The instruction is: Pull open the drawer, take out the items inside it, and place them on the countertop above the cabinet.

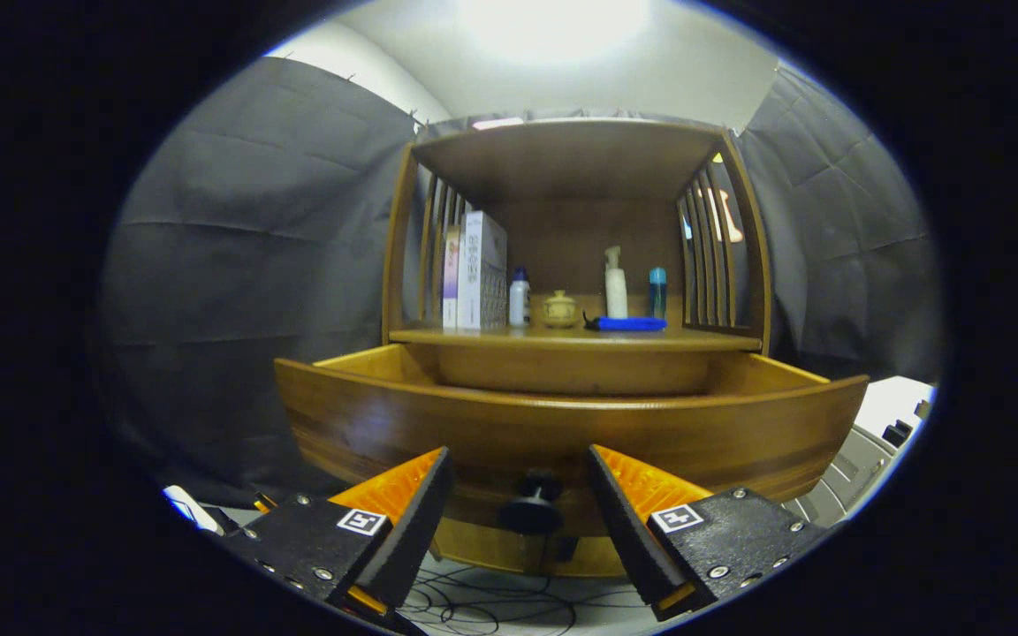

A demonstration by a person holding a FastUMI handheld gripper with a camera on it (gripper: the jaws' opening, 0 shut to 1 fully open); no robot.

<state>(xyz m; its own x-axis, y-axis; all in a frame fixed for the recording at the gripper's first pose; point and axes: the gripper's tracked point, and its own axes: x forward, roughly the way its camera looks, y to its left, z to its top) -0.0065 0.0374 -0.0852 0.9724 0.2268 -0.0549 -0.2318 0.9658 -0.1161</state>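
Gripper (520,477) fingers are standing released, flanking the dark knob (534,502) of the pulled-out wooden drawer (368,415), touching nothing.

Bright ceiling light (553,22) glare overhead, dim shelf interior, strong fisheye bending, edges soft

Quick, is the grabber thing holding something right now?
Hand-held gripper: open, holding nothing; the round dark knob of the pulled-out wooden drawer sits between its fingers, untouched.
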